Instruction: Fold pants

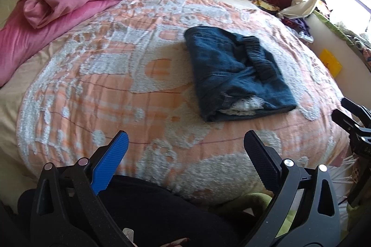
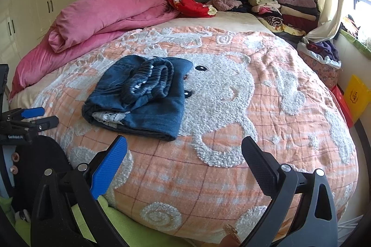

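Right wrist view: white lettering on the black body of the left gripper [image 2: 39, 117], at the left edge; reads approximately "GenRobot.AI", small and partly soft. Dark printed mark on the yellow rectangular box [image 2: 356, 94] by the wall at right; not legible. Left wrist view: the same yellow box [image 1: 330, 62] shows a faint mark, unreadable. A few pale characters on the black right gripper [image 1: 357, 121] body, cut off at the frame edge; unreadable.

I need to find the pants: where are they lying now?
The folded pants lie on the orange bedspread, left of centre in the right wrist view, beside the white bear's face, ahead of both open grippers.
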### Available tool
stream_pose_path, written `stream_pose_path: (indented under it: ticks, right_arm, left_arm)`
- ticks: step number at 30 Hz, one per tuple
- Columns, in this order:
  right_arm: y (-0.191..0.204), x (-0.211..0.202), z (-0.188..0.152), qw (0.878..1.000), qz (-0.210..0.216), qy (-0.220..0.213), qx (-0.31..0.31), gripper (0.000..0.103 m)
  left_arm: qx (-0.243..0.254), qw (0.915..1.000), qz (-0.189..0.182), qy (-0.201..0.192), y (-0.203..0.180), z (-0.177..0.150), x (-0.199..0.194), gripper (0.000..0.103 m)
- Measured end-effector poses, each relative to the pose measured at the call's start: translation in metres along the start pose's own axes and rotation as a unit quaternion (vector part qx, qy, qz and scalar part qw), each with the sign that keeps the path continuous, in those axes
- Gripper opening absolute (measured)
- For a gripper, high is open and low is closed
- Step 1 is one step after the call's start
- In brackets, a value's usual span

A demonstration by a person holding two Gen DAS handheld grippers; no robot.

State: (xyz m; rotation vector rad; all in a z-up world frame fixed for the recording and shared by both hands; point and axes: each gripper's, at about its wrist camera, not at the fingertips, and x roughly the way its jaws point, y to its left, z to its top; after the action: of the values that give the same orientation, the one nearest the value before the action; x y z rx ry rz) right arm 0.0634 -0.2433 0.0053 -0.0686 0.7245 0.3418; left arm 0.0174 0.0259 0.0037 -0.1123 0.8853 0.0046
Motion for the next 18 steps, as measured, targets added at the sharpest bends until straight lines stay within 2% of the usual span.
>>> stream_pose_path:
  ticks: [5, 10, 13, 15, 18]
  right_arm:
    - [-0.02, 0.015, 0.0, 1.0, -0.02, 0.009, 0.014, 0.098]
    - [-0.074, 0.04, 0.015, 0.996, -0.074, 0.01, 0.044, 0.098]
    - [-0.109, 0.056, 0.027, 0.992, -0.116, 0.01, 0.046, 0.098]
    - [-0.143, 0.072, 0.04, 0.987, -0.152, 0.017, 0.053, 0.098]
    - [-0.189, 0.095, 0.056, 0.98, -0.18, 0.032, 0.078, 0.098]
  left_arm:
    - [-0.036, 0.9988, 0.034, 0.0, 0.035, 0.015, 0.015, 0.093]
    - [-0.085, 0.9955, 0.041, 0.002, 0.087, 0.046, 0.04, 0.093]
    - [-0.095, 0.9911, 0.093, 0.006, 0.121, 0.076, 0.066, 0.093]
    - [-0.108, 0.9851, 0.134, 0.013, 0.148, 0.096, 0.089, 0.093]
    - [-0.13, 0.9777, 0.161, 0.037, 0.186, 0.118, 0.122, 0.093]
